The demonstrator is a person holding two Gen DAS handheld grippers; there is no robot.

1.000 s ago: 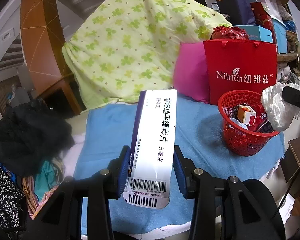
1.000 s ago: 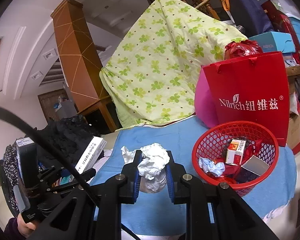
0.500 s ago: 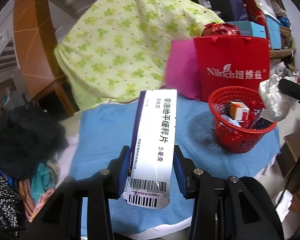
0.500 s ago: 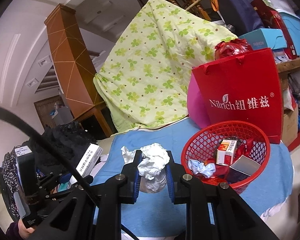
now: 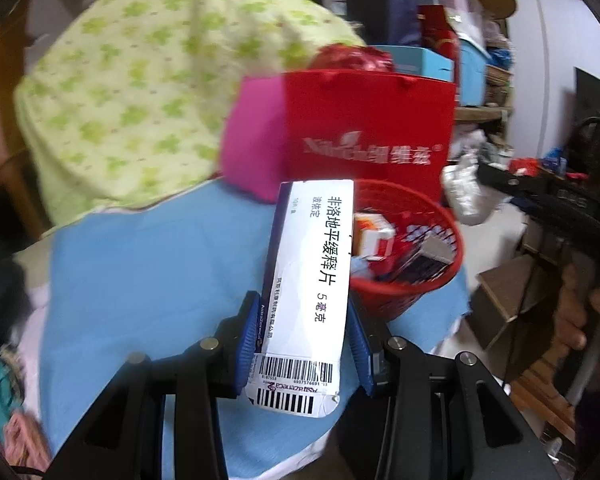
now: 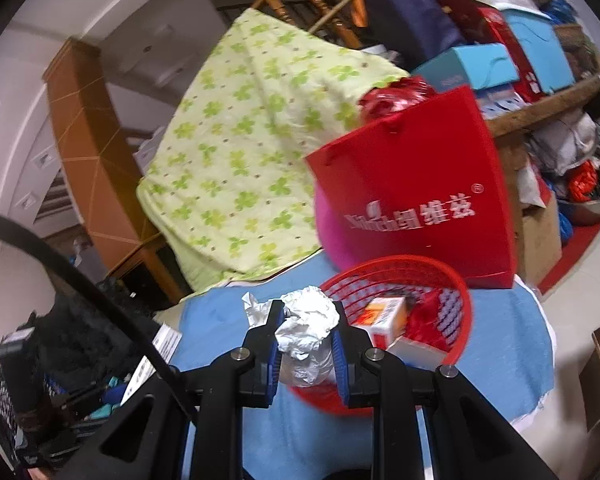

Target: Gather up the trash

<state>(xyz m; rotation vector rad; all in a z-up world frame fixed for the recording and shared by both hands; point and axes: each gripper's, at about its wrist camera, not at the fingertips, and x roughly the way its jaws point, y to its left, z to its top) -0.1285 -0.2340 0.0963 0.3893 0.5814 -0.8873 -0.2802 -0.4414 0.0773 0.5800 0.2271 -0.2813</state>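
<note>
Left tongs (image 5: pixel 304 344) tilt downward, clamping one long white medicine carton (image 5: pixel 312 280). Right tongs (image 6: pixel 305 344) clench one crumpled white paper wad (image 6: pixel 306 330) beside the round red mesh basket (image 6: pixel 456 280) (two boxes visible inside).

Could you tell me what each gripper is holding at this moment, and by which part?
The left gripper clamps the white medicine box by its long sides near the barcode end. The right gripper squeezes the crumpled white paper across its middle.

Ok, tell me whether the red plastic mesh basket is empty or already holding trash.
Holding trash. The red plastic mesh basket already contains an orange-and-white carton and other scraps, with room left.
</note>
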